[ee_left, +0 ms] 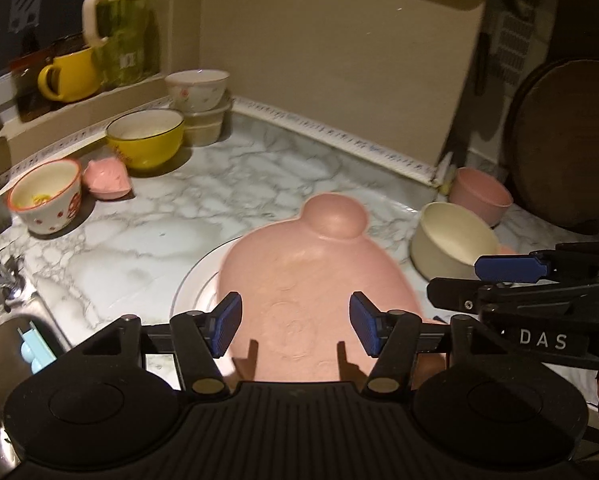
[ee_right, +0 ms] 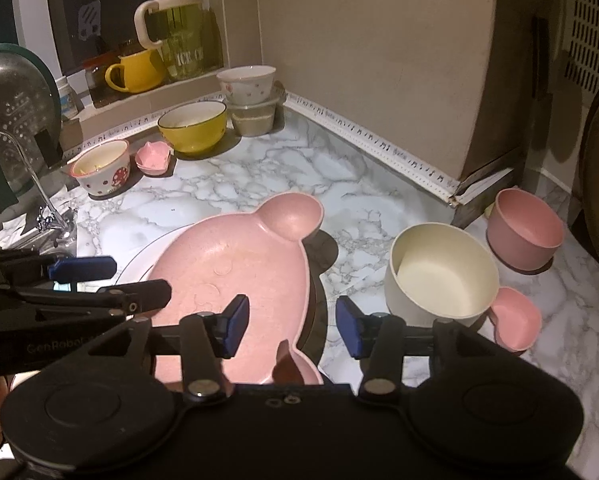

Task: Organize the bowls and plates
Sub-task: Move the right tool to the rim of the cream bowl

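Marble-patterned counter [ee_right: 259,172] carries everything we are sorting, and we take the big pink bear-shaped plate [ee_right: 235,264] as our landmark. It is matte, faintly speckled, with round ear compartments, and it lies on a glossy white plate [ee_right: 139,256] whose rim shows on its left; we judge it was set there so the flat pieces stack. To its right a cream bowl [ee_right: 439,272] leans tilted against a small pink eared dish [ee_right: 517,324], so it looks unsettled and likely to rock. Beyond that bowl stands a pink bowl [ee_right: 527,228], also matte. Behind the bear plate, by the wall, we see a glossy yellow bowl [ee_right: 191,126], a white flowered bowl [ee_right: 247,84] perched on a lidded container [ee_right: 255,118], a mushroom-print cup [ee_right: 101,168] and a tiny pink dish [ee_right: 153,158].

Our left gripper [ee_left: 295,322] hovers over the bear plate's near half, jaws roughly half spread, blue ribbed pads touching nothing. Our right gripper [ee_right: 291,326] hangs over the plate's right edge, equally parted and empty. Both seem to us free for the next piece.
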`<state>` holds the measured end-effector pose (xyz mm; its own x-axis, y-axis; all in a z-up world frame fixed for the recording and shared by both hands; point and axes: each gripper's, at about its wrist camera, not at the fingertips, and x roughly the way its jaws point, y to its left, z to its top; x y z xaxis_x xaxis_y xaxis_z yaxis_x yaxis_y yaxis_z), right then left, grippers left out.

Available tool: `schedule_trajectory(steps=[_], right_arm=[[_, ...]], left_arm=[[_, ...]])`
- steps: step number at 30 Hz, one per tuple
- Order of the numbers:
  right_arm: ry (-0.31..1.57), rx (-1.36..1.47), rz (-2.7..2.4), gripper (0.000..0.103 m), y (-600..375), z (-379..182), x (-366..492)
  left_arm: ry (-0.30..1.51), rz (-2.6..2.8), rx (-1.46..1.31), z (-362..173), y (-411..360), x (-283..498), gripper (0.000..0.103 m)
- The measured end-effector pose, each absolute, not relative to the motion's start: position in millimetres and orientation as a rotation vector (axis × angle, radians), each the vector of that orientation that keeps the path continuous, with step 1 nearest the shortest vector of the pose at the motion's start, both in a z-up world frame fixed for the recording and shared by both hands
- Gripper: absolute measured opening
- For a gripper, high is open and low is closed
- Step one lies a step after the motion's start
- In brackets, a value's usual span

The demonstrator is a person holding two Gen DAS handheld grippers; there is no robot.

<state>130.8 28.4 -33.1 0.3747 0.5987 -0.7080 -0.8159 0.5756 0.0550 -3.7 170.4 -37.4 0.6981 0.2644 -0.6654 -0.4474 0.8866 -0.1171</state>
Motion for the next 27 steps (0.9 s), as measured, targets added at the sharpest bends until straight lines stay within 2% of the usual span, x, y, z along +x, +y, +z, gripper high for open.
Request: schedule_trajectory(steps=[4,10,19,21,27], right_arm=[[0.73,-0.318,0.907,0.063,15,-23,127],[0.707,-0.303,0.857,0.076,-6,-8,126],[0.696,-0.284,0.796,0.097,-35,8,137],[0.712,-0.281,0.779,0.1,-40,9,145],[0.784,-0.256,0.744,0.1,-51,10,181]], left_arm=[[0.681,0.366,-0.274,-29,162,-2,0.059],[0.671,0.313,-0.252,-20,148,3,0.063],[0.678,0.266,-0.232,-12,133,23,0.08],[0.699,0.256,-0.246,-11,131,32,0.08],[0.762,0.247,-0.278,-10,128,68,0.08]])
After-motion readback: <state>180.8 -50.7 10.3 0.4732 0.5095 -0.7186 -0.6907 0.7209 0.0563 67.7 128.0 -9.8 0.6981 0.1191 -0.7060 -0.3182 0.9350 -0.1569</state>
